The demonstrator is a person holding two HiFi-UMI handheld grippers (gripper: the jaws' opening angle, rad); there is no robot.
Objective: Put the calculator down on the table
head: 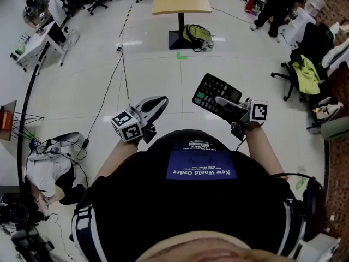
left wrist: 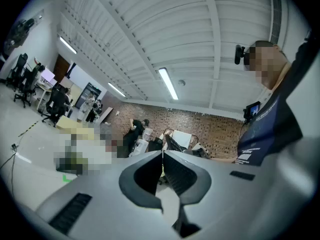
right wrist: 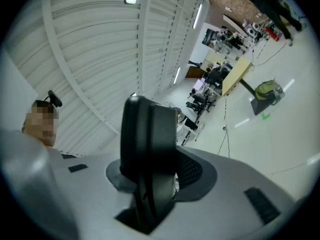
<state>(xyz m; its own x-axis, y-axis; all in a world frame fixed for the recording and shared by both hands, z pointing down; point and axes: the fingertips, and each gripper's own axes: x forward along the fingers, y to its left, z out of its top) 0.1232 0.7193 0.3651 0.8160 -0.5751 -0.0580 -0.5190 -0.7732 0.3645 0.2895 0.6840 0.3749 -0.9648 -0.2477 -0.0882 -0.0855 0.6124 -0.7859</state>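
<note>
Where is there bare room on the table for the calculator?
The wooden table looks wholly bare on top. The crowding is below it: a yellow-green bag lies by its base, and a cable runs over the floor at its left. The right gripper holds the calculator.

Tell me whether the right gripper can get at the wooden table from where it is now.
Probably not yet. The right gripper, shut on the calculator, is close to the person, and the table stands far off across the floor. The way looks free, so walking over should do it.

Black shirt (head: 207, 222) with blue printed chest patch (head: 202, 165), white-striped short sleeves (head: 82, 222)
</note>
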